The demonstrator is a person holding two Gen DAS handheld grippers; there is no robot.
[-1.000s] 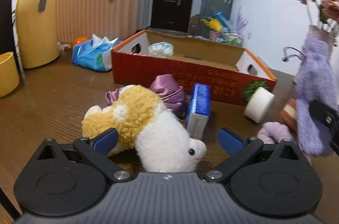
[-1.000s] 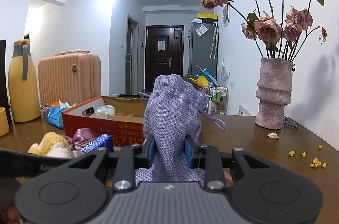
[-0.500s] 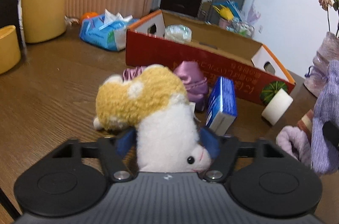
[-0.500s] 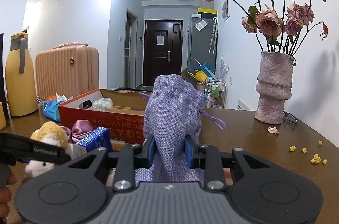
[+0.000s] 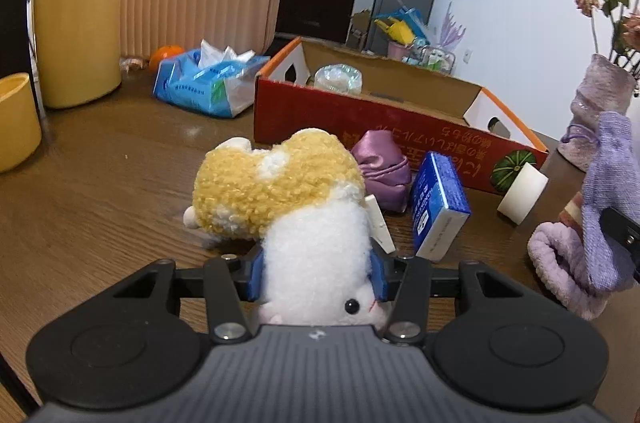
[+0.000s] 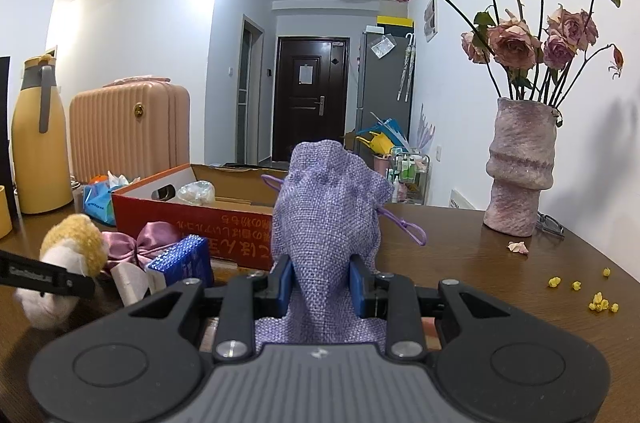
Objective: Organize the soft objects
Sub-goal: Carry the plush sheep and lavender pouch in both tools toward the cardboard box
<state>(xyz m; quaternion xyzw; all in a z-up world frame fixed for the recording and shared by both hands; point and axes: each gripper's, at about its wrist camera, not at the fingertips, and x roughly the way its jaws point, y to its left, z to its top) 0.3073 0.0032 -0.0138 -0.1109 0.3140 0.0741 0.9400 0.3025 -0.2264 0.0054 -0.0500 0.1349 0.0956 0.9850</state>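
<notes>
A yellow and white plush toy [image 5: 280,191] lies on the brown table, its white body between the blue pads of my left gripper [image 5: 316,273]. The jaws are closing and the pads press into the plush. My right gripper [image 6: 322,283] is shut on a lilac burlap drawstring bag [image 6: 328,207], held above the table at the right of the left wrist view. A purple satin pouch [image 5: 380,167] and a fuzzy lilac piece [image 5: 560,263] lie near the open red cardboard box [image 5: 360,119].
A blue sparkly box [image 5: 436,199] and a white cylinder [image 5: 522,193] lie in front of the red box. A tissue pack [image 5: 204,83], yellow jug [image 5: 72,23] and yellow cup [image 5: 16,119] stand at the left. The vase of roses [image 6: 520,167] stands at the right.
My left gripper moved forward around the plush and its jaws went from wide open to pressing on the white body. The right gripper and its bag stayed still.
</notes>
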